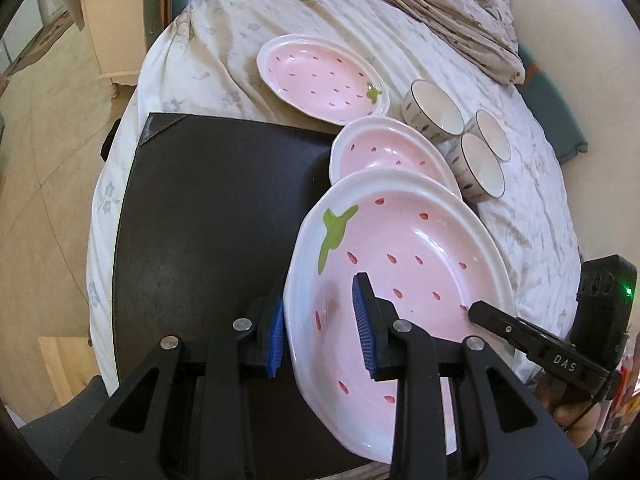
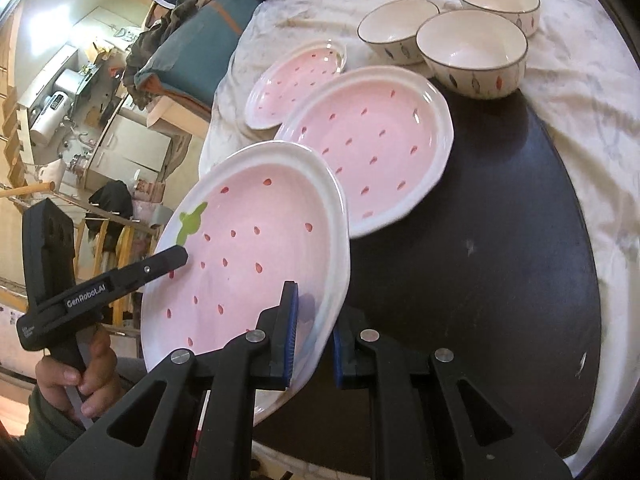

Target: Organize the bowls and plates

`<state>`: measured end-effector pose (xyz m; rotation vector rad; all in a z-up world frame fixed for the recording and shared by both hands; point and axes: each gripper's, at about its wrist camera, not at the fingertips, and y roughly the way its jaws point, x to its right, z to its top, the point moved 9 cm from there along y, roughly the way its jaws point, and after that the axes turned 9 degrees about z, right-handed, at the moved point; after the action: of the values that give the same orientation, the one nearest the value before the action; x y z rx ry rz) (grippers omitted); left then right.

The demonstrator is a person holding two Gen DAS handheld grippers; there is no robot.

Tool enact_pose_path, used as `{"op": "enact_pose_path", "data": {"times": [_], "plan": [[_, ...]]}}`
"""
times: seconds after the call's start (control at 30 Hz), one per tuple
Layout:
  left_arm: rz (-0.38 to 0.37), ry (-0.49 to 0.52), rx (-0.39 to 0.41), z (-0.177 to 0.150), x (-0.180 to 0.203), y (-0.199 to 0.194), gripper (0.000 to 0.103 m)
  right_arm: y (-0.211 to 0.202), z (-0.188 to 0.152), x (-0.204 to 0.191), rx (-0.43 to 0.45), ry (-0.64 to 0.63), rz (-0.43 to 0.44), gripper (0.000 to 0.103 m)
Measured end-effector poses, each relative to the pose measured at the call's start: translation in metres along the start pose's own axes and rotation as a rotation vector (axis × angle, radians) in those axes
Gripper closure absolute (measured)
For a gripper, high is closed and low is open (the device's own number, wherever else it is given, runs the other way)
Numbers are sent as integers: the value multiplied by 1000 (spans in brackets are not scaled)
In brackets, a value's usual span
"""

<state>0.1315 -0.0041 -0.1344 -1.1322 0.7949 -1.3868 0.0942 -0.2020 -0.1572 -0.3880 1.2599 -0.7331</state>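
Note:
A pink strawberry plate (image 1: 408, 280) (image 2: 248, 248) is held tilted above a black mat (image 1: 208, 216) (image 2: 480, 240). My left gripper (image 1: 320, 324) is shut on one edge of it and my right gripper (image 2: 314, 336) is shut on the opposite edge. The right gripper's finger also shows in the left wrist view (image 1: 520, 332), the left gripper's in the right wrist view (image 2: 120, 280). A second strawberry plate (image 1: 384, 152) (image 2: 376, 144) lies on the mat behind. A third (image 1: 320, 76) (image 2: 292, 80) lies on the bedsheet. Three white bowls (image 1: 460, 136) (image 2: 472, 48) stand grouped beside them.
The mat lies on a bed with a white floral sheet (image 1: 224, 60) (image 2: 580, 92). A rumpled brown blanket (image 1: 448, 4) lies at the far side. A teal cushion (image 2: 192, 60) and a pale cabinet (image 1: 108, 32) are off the bed's edge.

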Motion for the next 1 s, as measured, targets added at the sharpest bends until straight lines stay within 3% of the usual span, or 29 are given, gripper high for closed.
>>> {"op": "enact_pose_path", "data": {"times": [0.17,0.33,0.4,0.47,1.0], "plan": [[46,34,21,18,8,3,76,5,16,0,-3,10,2,87],[-14,-6,12,38,12,8,76,6,40,7,15,45,5,87],[-83,-68,-25,43,12,18,76,8,46,12,14,65,12,86],[-98,-92,-50,46,12,29,76,7,51,19,15,84,13,87],[-7,20,-70,73,35,77,76,21,66,59,0,193,-28,87]]}}
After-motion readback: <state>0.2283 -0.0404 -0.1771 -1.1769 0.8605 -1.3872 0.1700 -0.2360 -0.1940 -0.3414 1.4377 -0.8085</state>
